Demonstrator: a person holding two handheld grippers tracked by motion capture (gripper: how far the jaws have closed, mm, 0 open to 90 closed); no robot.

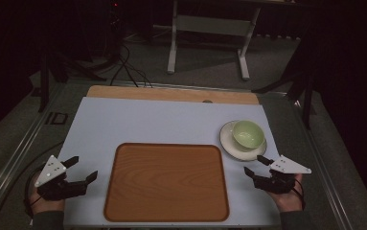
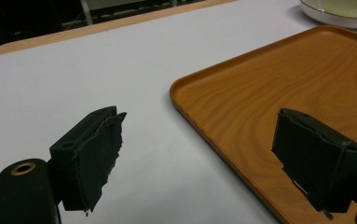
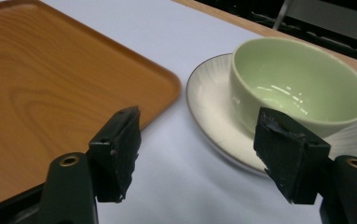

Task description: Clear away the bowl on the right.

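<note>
A wooden tray (image 1: 166,181) lies flat at the front middle of the pale table mat (image 1: 138,122); its corner (image 2: 278,93) and edge (image 3: 41,84) show in both gripper views. A pale green bowl (image 1: 248,133) (image 3: 297,84) stands on a white saucer (image 1: 229,141) (image 3: 209,102) to the tray's far right. My left gripper (image 1: 81,167) (image 2: 197,149) hovers open at the tray's left side, holding nothing. My right gripper (image 1: 257,165) (image 3: 197,149) is open just in front of the saucer, jaws apart and not touching it.
A strip of bare wooden tabletop (image 1: 171,94) runs along the mat's far edge. Beyond the table stand a white-legged desk frame (image 1: 207,38) and cables on the dark floor (image 1: 128,72). The saucer's rim (image 2: 334,18) peeks in at the left gripper view's top right.
</note>
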